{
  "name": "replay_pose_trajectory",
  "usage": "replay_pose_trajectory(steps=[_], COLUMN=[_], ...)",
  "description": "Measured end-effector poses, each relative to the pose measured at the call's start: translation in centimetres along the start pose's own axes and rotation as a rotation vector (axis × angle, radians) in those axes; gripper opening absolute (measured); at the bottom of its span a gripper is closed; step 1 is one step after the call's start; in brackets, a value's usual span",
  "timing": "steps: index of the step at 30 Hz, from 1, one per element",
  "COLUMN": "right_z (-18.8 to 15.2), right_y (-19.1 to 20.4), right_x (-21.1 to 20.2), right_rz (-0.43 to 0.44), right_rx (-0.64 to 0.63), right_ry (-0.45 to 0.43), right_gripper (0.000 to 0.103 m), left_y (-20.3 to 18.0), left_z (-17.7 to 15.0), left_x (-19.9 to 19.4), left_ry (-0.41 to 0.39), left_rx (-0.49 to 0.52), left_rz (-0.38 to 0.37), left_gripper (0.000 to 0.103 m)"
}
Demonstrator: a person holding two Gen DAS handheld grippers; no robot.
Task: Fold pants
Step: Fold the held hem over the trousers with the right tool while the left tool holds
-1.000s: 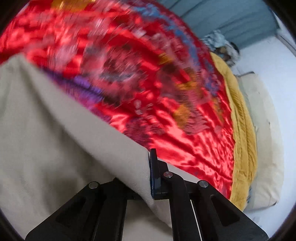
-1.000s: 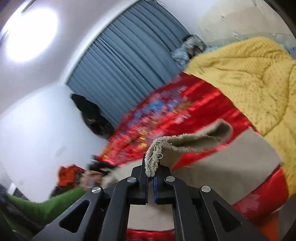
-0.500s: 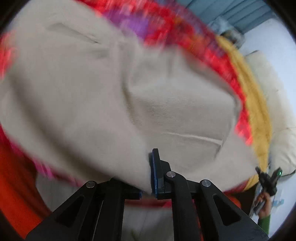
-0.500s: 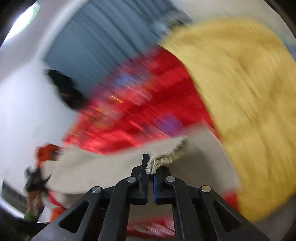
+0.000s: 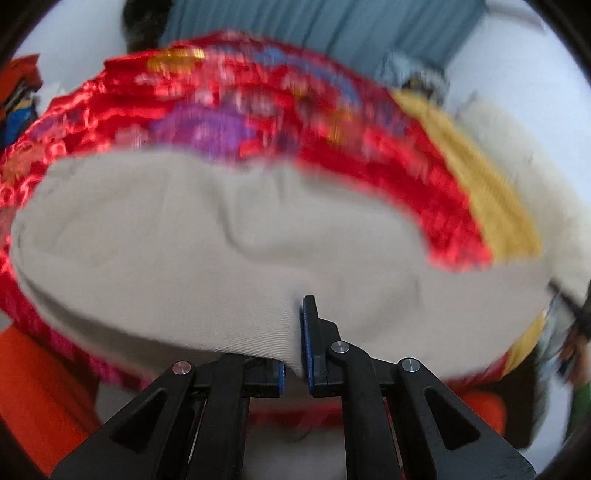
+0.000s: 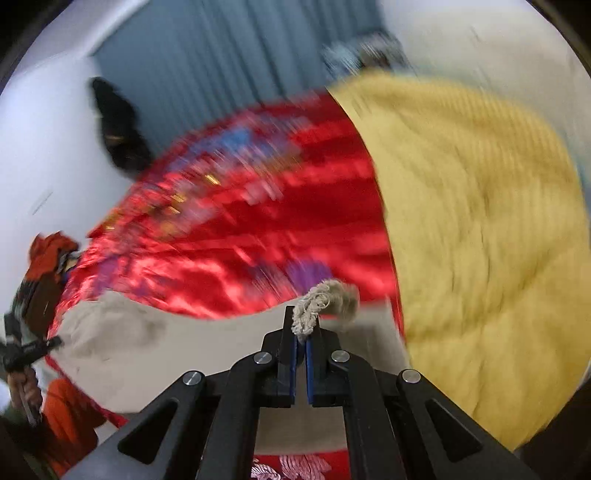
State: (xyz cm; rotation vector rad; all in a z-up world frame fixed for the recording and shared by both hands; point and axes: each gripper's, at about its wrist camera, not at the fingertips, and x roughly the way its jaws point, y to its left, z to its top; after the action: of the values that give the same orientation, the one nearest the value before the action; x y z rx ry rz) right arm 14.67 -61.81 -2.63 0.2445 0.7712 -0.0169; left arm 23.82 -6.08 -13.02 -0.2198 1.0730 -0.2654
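1. Orange fabric [image 5: 33, 391] fills the lower left corner of the left wrist view, below the edge of the bed.
2. Red satin bedspread [image 5: 258, 96] with purple, blue and gold patterns covers the bed; the beige pants [image 5: 221, 258] lie spread across it, wide and lightly creased.
3. At the bottom centre of that view the left gripper [image 5: 293, 365] is clamped together on a fold of the pants, the cloth draping over its left finger and pressed against the blue pad of the right one.
4. Further right a yellow blanket [image 5: 491, 199] runs along the bedspread, with a cream cushion [image 5: 535, 177] beyond it. A blue-grey curtain [image 5: 332, 26] hangs behind the bed.
5. In the right wrist view, a hand [image 6: 22, 384] holding a dark tool shows at the far left edge, blurred, near the far end of the pants [image 6: 184, 354].
6. The pants stretch from there across the bedspread [image 6: 258, 229] toward the camera.
7. The right gripper [image 6: 301, 343] is pinched shut on the frayed hem [image 6: 314, 306], whose loose threads stick up above the fingertips.
8. On the right, the yellow blanket [image 6: 480, 240] lies bunched, blurred by motion.
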Motion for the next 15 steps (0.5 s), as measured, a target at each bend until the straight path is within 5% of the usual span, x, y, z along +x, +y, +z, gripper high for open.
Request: replay_pose_trajectory(steps=[3,6,15], right_z=[-3.6,-8.0,-10.4], right_y=[-3.6,-7.1,-6.7], right_x=[2.6,6.2,8.4], right_rz=[-0.079,-0.123,-0.228], right_rx=[0.080,0.213,0.156], right_ry=[0.133,0.254,0.267], right_gripper=[0.004,0.004,0.004], left_y=[0.4,-0.6,-1.4], left_z=[-2.6,-2.4,-3.3], left_x=[3.7,4.0,5.1], left_ry=[0.126,0.122,0.150], left_rx=[-0.008,0.047,0.146], left_rz=[0.026,0.050,0.139], left_gripper=[0.007,0.007,0.008])
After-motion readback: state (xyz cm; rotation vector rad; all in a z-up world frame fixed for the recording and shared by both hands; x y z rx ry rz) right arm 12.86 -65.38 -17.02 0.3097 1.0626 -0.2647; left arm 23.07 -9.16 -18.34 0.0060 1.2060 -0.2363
